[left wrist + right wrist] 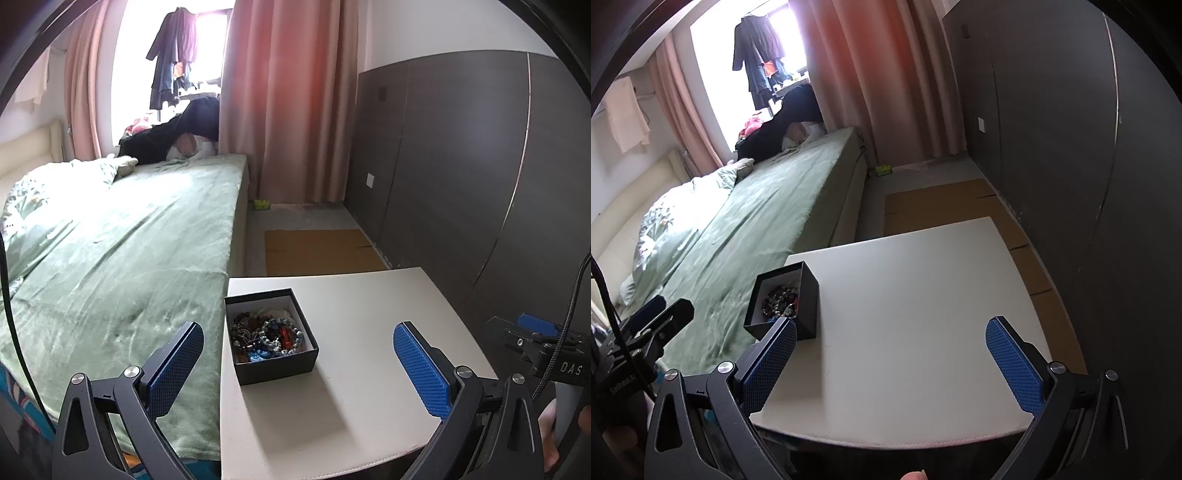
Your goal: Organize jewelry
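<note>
Left gripper (pixel 298 369): right up close in the left wrist view, blue pads spread wide, nothing between them. It hangs over the near part of the table, with the box just ahead between the fingers, closer to the left one.
Right gripper (pixel 891 365): same deal, released and empty, blue pads wide apart over bare tabletop, box off to its left front.
Jewelry box (pixel 271 338): small black open-top box with a white lining, sitting on the table's left side near the edge by the bed.
Jewelry (pixel 266 336): tangled heap inside the box, beaded bracelets in grey-blue, dark and red, plus some blue bits. Can't separate single pieces.
Table (pixel 362 325): white, plain, only the box on it.
Bed (pixel 129 240): green blanket, directly left of the table.
Floor: flattened cardboard (pixel 317 251) beyond the table, next to a dark wardrobe (pixel 461 166).
</note>
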Action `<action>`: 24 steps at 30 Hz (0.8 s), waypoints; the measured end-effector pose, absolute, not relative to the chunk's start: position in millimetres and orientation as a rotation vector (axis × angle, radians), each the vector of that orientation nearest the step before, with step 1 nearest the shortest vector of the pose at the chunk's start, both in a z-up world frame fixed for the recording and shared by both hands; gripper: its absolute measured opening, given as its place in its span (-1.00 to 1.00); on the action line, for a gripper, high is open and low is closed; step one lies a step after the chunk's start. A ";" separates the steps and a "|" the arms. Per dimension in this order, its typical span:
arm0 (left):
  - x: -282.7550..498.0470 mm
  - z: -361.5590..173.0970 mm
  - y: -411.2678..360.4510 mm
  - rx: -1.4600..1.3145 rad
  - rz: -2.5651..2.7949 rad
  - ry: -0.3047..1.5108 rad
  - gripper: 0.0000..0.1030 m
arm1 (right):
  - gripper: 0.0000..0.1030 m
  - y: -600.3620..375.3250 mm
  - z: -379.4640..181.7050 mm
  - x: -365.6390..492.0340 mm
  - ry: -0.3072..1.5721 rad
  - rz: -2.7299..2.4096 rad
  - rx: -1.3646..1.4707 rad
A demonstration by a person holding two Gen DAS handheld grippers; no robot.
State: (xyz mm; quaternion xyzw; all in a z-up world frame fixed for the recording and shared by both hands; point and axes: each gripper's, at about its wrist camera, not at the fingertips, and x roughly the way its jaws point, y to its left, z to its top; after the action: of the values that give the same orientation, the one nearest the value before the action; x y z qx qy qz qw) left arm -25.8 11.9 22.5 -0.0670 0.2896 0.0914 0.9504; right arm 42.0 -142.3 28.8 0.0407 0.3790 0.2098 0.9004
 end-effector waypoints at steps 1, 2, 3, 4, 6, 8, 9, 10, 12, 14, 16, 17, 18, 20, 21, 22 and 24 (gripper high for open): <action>-25.8 22.6 10.8 -0.132 0.186 0.591 0.99 | 1.00 -142.4 28.8 42.1 0.784 0.435 0.084; -24.4 21.8 10.6 -0.130 0.187 0.592 0.99 | 1.00 -142.8 29.0 42.2 0.782 0.436 0.085; -24.5 21.5 10.5 -0.130 0.188 0.593 0.99 | 1.00 -142.9 29.2 42.2 0.780 0.436 0.086; -24.4 21.5 11.0 -0.132 0.187 0.593 0.99 | 1.00 -142.9 29.4 42.0 0.779 0.437 0.086; -24.3 21.4 11.4 -0.133 0.188 0.593 0.99 | 1.00 -142.3 29.7 41.7 0.777 0.436 0.081; -24.4 21.3 11.8 -0.133 0.185 0.593 0.99 | 1.00 -141.9 30.1 41.0 0.776 0.432 0.075; -24.0 21.1 11.4 -0.134 0.184 0.593 0.99 | 1.00 -141.8 30.7 41.0 0.777 0.428 0.071; -23.9 20.8 11.3 -0.134 0.184 0.595 0.99 | 1.00 -142.0 31.9 41.5 0.777 0.426 0.070; -21.8 19.5 11.2 -0.135 0.181 0.600 0.99 | 1.00 -141.9 34.5 40.7 0.773 0.428 0.071; -20.3 19.5 11.0 -0.137 0.180 0.601 0.99 | 1.00 -142.2 37.4 40.6 0.770 0.429 0.066; -19.0 19.3 11.0 -0.139 0.179 0.600 0.99 | 1.00 -142.4 38.5 40.5 0.768 0.427 0.060; -19.1 19.2 11.2 -0.139 0.180 0.601 0.99 | 1.00 -142.9 39.0 41.0 0.768 0.425 0.059; -18.3 18.7 11.2 -0.142 0.178 0.603 0.99 | 1.00 -143.5 39.2 41.5 0.769 0.424 0.059; -16.7 18.4 11.4 -0.143 0.178 0.607 0.99 | 1.00 -144.0 39.0 43.0 0.776 0.420 0.061; -16.3 18.5 11.2 -0.142 0.179 0.607 0.99 | 1.00 -143.8 38.6 43.7 0.781 0.419 0.062; -15.9 18.7 10.9 -0.140 0.181 0.606 0.99 | 1.00 -143.0 38.3 44.0 0.784 0.418 0.062; -14.6 18.0 11.3 -0.138 0.184 0.607 0.99 | 1.00 -140.3 37.7 43.6 0.790 0.417 0.057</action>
State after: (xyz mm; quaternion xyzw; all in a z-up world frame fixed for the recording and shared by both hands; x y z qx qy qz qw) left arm -14.6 11.3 18.0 -0.0679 0.2981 0.0902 0.9478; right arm 43.6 -140.3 37.7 0.0277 0.3820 0.2018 0.9014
